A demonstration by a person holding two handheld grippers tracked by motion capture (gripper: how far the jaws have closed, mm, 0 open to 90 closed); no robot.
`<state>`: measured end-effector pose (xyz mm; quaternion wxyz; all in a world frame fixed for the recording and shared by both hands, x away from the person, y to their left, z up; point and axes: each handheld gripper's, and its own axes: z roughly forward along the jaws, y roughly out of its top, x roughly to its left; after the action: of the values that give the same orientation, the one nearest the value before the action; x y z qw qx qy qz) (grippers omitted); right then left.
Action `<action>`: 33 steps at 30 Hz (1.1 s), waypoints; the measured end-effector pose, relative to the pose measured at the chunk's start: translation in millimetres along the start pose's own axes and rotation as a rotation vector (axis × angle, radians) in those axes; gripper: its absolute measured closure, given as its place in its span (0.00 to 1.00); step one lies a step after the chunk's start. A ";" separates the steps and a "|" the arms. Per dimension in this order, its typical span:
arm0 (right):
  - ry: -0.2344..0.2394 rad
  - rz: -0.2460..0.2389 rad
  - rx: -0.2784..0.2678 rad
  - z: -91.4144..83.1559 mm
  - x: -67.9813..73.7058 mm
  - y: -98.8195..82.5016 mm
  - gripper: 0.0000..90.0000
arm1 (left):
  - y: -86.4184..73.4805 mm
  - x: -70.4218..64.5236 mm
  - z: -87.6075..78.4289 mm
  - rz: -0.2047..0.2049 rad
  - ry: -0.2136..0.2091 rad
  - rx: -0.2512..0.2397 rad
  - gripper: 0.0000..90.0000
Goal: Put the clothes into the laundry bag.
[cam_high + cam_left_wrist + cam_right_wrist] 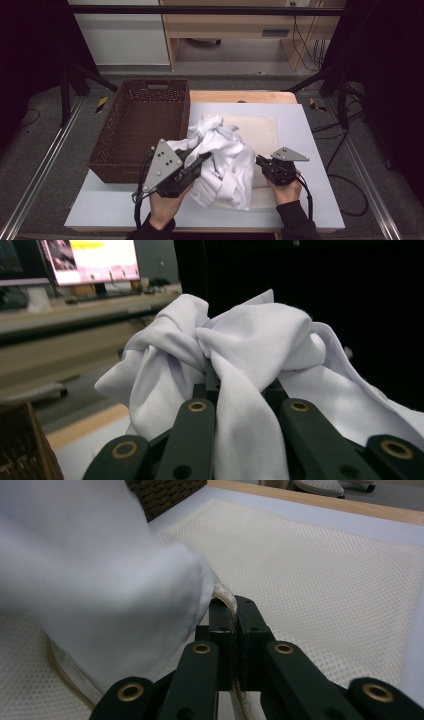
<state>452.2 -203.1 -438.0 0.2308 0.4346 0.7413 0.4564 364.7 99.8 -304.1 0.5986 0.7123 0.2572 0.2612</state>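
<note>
A crumpled white shirt (225,160) lies bunched on a cream mesh laundry bag (262,130) in the middle of the table. My left gripper (205,157) comes in from the left and is shut on a knot of the shirt's cloth (240,350), which folds over its jaws (212,385). At the shirt's right side, my right gripper (259,161) is shut on the cream bag's bound edge (225,597), low on the mesh (320,570). The shirt (90,580) hangs close to the left of that grip.
A brown wicker basket (140,125), with nothing visible inside, stands at the table's left, right beside the shirt. The pale table top (310,150) has bare room on the right and along the front. Dark frame posts stand at both sides.
</note>
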 end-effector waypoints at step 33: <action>0.030 0.011 -0.013 -6.4 7.8 0.7 0.97 | -124.0 -51.3 155.7 0.010 -0.083 0.535 0.87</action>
<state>443.8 -199.3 -433.9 0.2202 0.4304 0.7391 0.4690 426.5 -28.1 -452.6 0.3979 0.8564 0.2889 0.1574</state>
